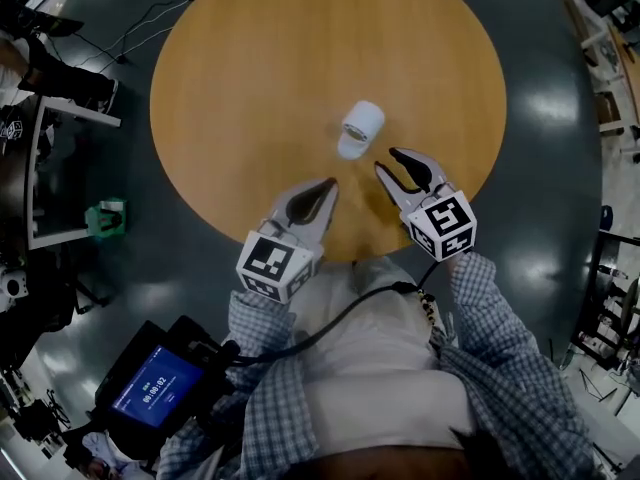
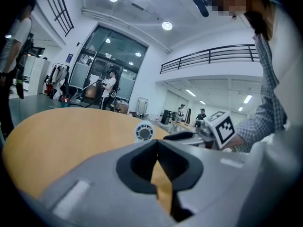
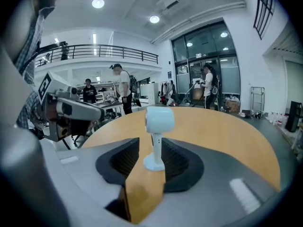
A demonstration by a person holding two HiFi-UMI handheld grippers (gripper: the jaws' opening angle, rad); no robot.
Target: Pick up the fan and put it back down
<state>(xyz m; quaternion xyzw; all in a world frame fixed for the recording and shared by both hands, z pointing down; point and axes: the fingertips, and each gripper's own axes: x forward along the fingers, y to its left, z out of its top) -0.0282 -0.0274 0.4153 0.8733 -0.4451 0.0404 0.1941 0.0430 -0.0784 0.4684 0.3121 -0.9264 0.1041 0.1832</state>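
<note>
The right gripper (image 1: 386,160) has its jaws apart and pressing on nothing, and the left gripper (image 1: 329,184) beside it has its jaws closed together, empty. Just in front of the right jaws the small white fan (image 3: 158,122) stands upright on the round wooden table (image 1: 250,88), with its long axis vertical and its grille turned toward the left gripper. It looks like light, stiff, smooth plastic and a little top-heavy, so I would grip the thin stem under the head.
</note>
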